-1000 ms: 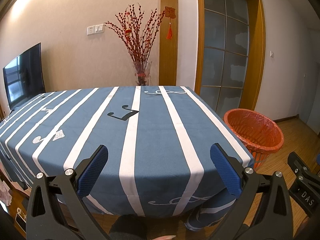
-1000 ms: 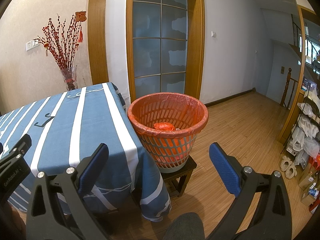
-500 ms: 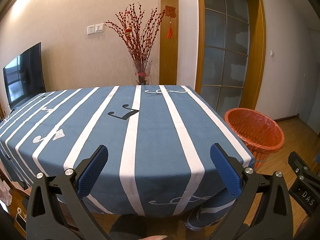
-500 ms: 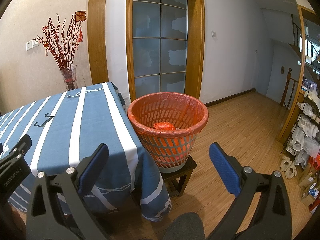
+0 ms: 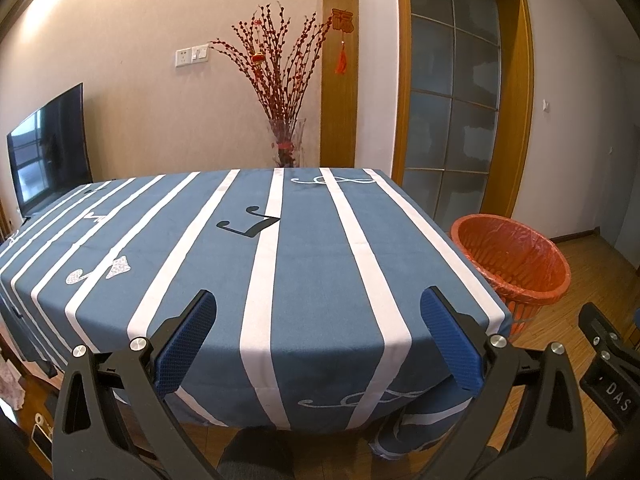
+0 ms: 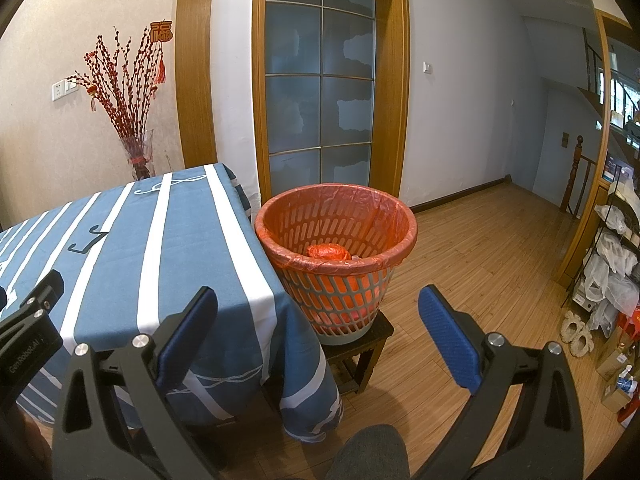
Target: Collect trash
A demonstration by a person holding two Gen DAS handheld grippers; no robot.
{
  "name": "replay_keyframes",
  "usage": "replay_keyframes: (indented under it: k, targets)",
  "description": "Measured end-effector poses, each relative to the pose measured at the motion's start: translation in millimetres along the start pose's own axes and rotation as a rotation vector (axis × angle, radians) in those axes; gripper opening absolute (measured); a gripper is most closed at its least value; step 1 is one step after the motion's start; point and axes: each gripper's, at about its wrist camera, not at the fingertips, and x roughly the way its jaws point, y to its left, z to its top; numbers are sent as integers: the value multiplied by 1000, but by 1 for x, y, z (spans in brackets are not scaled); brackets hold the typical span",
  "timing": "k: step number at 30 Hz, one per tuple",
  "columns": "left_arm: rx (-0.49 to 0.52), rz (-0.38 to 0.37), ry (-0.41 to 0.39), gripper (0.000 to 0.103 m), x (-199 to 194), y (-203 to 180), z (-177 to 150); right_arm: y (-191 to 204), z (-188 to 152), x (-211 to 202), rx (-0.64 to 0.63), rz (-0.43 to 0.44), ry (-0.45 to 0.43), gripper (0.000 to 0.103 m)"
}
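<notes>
Crumpled orange trash (image 6: 329, 251) already down inside the lined basket (image 6: 394, 216), on a small stool just beside the bench (image 5: 320, 264). No litter visible on the striped cloth. Left hand-held gripper (image 5: 320, 338) and right hand-held gripper (image 6: 318, 336) both spread apart, empty. Probably finished, or nearly so.

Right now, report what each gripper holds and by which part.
Nothing is held. The left gripper and the right gripper both stand open with empty gaps; trash already lies in the orange bin.
</notes>
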Motion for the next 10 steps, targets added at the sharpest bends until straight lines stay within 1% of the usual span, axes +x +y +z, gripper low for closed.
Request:
replay_keyframes:
  k: [10]
  targets:
    - [-6,-4,14,100,2,-1,1,0,0,0,0,0,0,98]
